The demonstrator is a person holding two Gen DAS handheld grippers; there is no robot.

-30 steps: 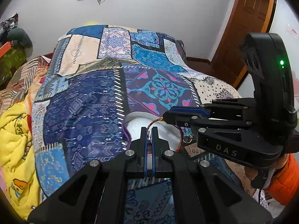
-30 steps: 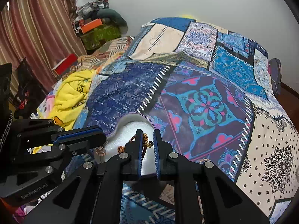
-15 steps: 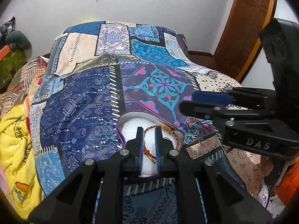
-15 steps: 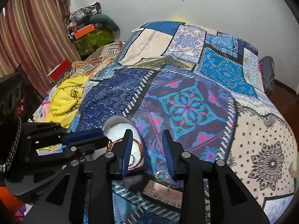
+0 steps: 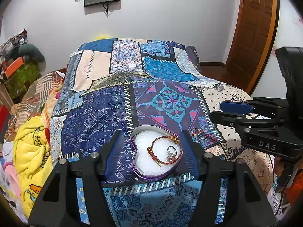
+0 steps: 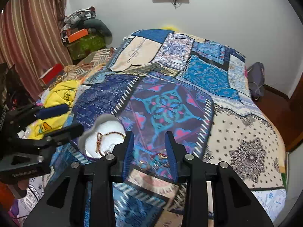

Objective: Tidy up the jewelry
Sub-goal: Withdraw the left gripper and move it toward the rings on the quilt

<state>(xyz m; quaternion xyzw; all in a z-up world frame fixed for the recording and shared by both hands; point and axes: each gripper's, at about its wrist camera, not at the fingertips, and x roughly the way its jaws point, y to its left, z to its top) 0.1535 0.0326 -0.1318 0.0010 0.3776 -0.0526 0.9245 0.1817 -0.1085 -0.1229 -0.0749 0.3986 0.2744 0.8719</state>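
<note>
A purple heart-shaped tin (image 5: 134,162) with white foam lies on the patchwork bedspread (image 5: 94,121). In it lie a red braided bracelet (image 5: 161,147) and a silver ring with a pink stone (image 5: 171,152). My left gripper (image 5: 151,138) is open and empty, its fingers standing either side of the tin. A small heap of loose jewelry (image 5: 200,135) lies right of the tin. My right gripper (image 6: 149,138) is open and empty above that loose jewelry (image 6: 151,162); the tin (image 6: 83,141) is to its left.
A yellow blanket (image 5: 32,151) is bunched at the bed's left edge. Boxes and clothes (image 6: 83,37) pile up by the striped curtain (image 6: 28,37). A wooden door (image 5: 251,34) stands at the right. A dark bag (image 6: 256,79) sits on the floor.
Both grippers opened and drew back from the tin. The bracelet and the ring now lie loose on the foam. The right gripper shifted right, over the loose jewelry.
</note>
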